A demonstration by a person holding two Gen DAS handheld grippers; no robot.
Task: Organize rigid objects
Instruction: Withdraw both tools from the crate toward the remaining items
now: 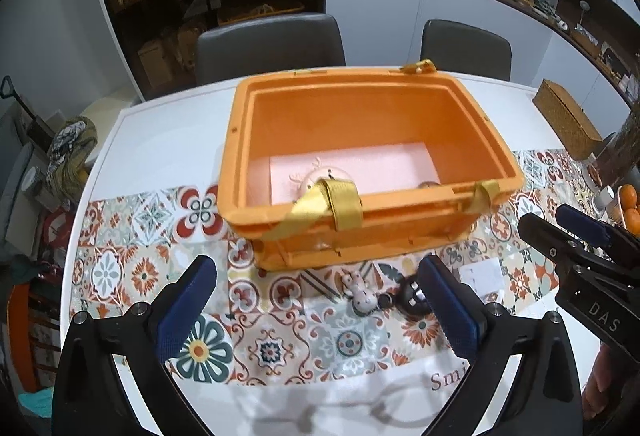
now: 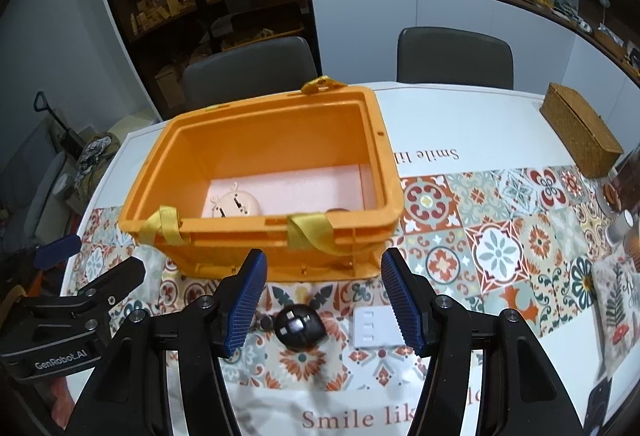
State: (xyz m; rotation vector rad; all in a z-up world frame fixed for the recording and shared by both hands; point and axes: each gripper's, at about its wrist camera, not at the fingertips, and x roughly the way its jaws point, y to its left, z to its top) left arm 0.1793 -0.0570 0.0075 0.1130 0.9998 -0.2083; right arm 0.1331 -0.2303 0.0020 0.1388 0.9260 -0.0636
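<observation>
The black ball-shaped object [image 2: 301, 327] sits on the patterned tablecloth [image 2: 500, 248] just in front of the orange bin [image 2: 264, 236], right between your right gripper's [image 2: 322, 304] fingers. It looks like hard, glossy plastic with faceted panels, so expect it to be light and stiff but inclined to roll or squirt out. Close across its widest part, squarely, and let the ribbed blue pads [image 2: 404, 310] do the holding.

Just beside it on the left lies a small pale figurine with dark spots [image 1: 362, 296], near a little dark ring-shaped piece [image 1: 386, 301]. The figurine looks ceramic or hard resin, so probably brittle at its thin ears; take it by the body. To the ball's right lies a flat white card-like piece [image 2: 374, 328], thin and flush with the cloth, which I judge the hardest to pinch.

Your right claw stands wide and holds nothing. Your left gripper [image 1: 318, 306] is also spread wide and empty, hovering over the same cluster.

Inside the bin, on pink foam [image 2: 304, 187], a cream round toy [image 2: 236, 203] already lies near the front wall. Yellow straps [image 1: 340, 203] drape over that wall; keep clear of them when lowering things in.
</observation>
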